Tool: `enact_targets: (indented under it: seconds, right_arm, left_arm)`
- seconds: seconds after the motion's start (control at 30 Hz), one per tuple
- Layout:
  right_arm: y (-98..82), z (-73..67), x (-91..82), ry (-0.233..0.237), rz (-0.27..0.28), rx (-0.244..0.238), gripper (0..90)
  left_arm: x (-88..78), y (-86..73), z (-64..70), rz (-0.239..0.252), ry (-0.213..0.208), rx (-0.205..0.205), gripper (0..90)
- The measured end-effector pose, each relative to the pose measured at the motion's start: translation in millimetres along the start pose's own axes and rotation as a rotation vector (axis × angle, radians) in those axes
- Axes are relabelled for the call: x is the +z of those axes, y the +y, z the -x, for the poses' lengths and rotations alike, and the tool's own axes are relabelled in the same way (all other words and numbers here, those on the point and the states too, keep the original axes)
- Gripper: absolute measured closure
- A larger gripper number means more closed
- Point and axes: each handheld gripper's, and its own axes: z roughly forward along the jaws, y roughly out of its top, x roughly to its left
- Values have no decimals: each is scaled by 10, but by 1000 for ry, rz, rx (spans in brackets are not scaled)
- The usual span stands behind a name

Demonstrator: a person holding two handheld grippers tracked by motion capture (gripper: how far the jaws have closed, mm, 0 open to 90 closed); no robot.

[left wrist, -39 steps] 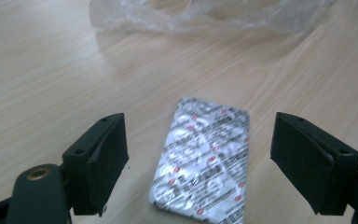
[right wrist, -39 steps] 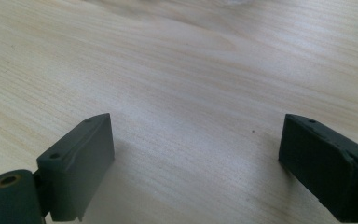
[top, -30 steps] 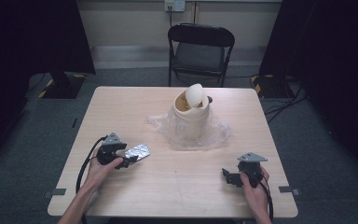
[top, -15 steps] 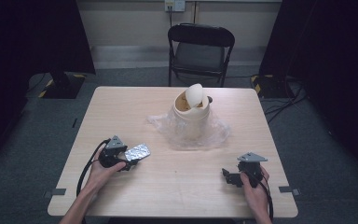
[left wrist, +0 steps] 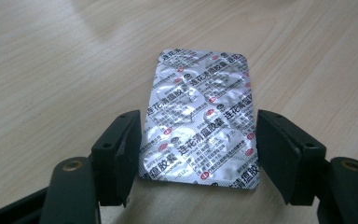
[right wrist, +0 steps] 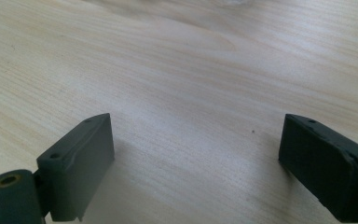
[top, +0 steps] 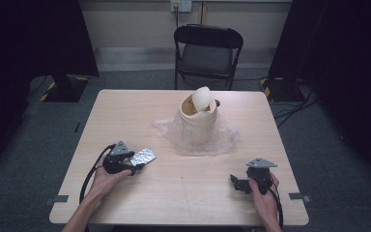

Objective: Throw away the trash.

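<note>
A silver foil blister pack (left wrist: 200, 116) with red and black print sits between the jaws of my left gripper (left wrist: 198, 140), and both jaws press against its long edges. In the high view the blister pack (top: 142, 156) juts out of the left gripper (top: 134, 162) at the table's front left, tilted a little off the wood. My right gripper (top: 236, 182) rests at the front right, and in its own view the right gripper (right wrist: 196, 154) stands wide open over bare wood.
A cream bin (top: 198, 118) with a tipped swing lid stands at the middle back of the wooden table (top: 125, 111), on a crumpled clear plastic bag (top: 222, 137). A black folding chair (top: 207, 50) stands behind the table.
The left gripper and the blister pack have shifted very slightly to the right. The right gripper has stayed where it was.
</note>
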Motion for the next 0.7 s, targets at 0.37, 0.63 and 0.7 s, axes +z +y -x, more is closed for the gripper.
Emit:
enact_targets:
  seconds: [0.37,0.63,0.7]
  right_arm:
    - [0,0,0,0,0,0,92]
    - [0,1,0,0,0,-1,92]
    - [0,0,0,0,0,0,92]
  left_arm:
    - [-47,58,22,59,-11,-17,340]
    - [-87,110,25,99,-17,-27,341]
    - [-93,127,28,101,-20,-23,341]
